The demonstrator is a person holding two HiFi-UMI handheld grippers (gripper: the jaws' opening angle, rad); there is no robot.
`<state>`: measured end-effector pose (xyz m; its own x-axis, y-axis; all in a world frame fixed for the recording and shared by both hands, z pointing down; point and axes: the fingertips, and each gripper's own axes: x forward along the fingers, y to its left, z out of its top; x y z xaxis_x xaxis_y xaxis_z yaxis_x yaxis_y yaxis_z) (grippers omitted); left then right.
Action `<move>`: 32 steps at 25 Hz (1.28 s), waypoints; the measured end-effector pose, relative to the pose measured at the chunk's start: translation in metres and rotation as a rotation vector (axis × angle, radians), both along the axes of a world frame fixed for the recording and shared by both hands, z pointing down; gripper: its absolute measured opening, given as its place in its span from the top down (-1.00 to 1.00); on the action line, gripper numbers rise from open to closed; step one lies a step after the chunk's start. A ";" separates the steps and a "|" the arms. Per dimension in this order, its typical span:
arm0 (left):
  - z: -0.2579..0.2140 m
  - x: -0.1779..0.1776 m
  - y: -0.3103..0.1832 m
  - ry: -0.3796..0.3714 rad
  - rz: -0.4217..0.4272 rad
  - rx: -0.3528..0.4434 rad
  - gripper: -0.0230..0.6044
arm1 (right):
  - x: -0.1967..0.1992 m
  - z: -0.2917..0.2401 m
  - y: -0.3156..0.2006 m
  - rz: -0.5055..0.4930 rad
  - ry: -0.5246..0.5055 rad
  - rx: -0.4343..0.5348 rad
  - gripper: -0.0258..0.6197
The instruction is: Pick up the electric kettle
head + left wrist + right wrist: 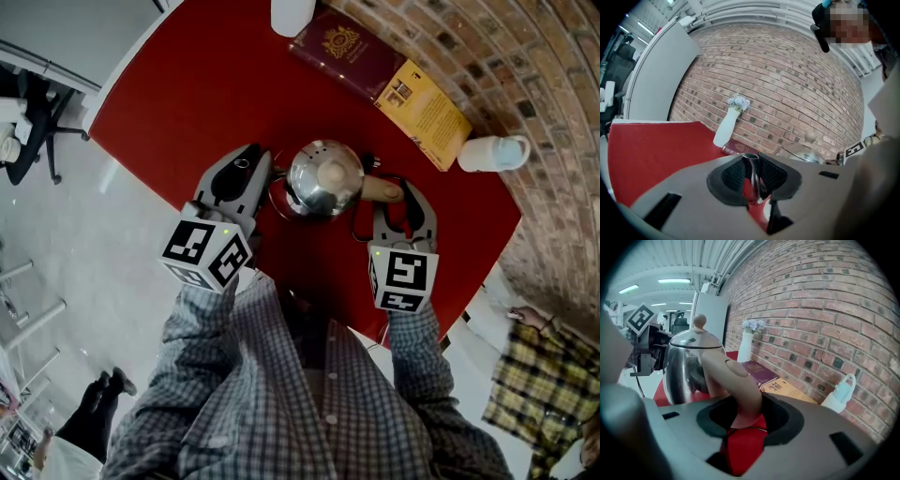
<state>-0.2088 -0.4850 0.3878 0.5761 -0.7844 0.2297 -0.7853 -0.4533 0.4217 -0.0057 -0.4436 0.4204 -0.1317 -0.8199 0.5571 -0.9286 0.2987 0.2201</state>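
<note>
A shiny steel kettle (323, 178) with a tan knob and tan handle (382, 190) stands on the red table (187, 94). My left gripper (267, 178) comes in from the kettle's left. Its dark pads press both sides of the thin curved spout (751, 168), and the kettle's lid (806, 152) shows past the right jaw. My right gripper (398, 195) comes in from the kettle's right, its jaws closed around the lower part of the tan handle (736, 380). The kettle's body (686, 366) fills the left of the right gripper view.
A white vase (292, 14) with flowers, a dark red book (347, 52), a yellow book (422, 112) and a white bottle (492, 153) line the brick wall at the back. A thin cable (361, 225) loops by the kettle. A person in plaid (544, 384) stands at the right.
</note>
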 end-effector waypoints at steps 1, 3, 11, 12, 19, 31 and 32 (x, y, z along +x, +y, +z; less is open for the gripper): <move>-0.003 0.000 0.002 -0.001 0.000 0.001 0.69 | 0.000 -0.004 0.001 -0.001 -0.003 0.006 0.43; -0.009 0.001 0.006 0.006 -0.002 0.001 0.69 | 0.001 -0.013 0.004 -0.002 -0.008 0.019 0.43; -0.050 0.009 0.030 0.025 0.014 0.041 0.69 | 0.008 -0.055 0.030 0.013 -0.031 0.083 0.42; -0.057 0.009 0.033 0.026 0.015 0.047 0.69 | 0.008 -0.060 0.033 0.016 -0.037 0.092 0.42; -0.095 0.017 0.056 0.024 0.040 0.087 0.69 | 0.016 -0.097 0.053 0.023 -0.051 0.141 0.42; -0.137 0.019 0.083 0.037 0.036 0.179 0.70 | 0.019 -0.136 0.073 0.015 -0.059 0.220 0.43; -0.139 0.019 0.083 0.041 0.035 0.181 0.70 | 0.019 -0.138 0.073 0.016 -0.058 0.224 0.43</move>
<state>-0.1898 -0.4019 0.2493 0.6098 -0.7901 0.0621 -0.7514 -0.5515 0.3623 0.0137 -0.3706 0.2828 -0.1443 -0.9245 0.3529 -0.9457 0.2338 0.2258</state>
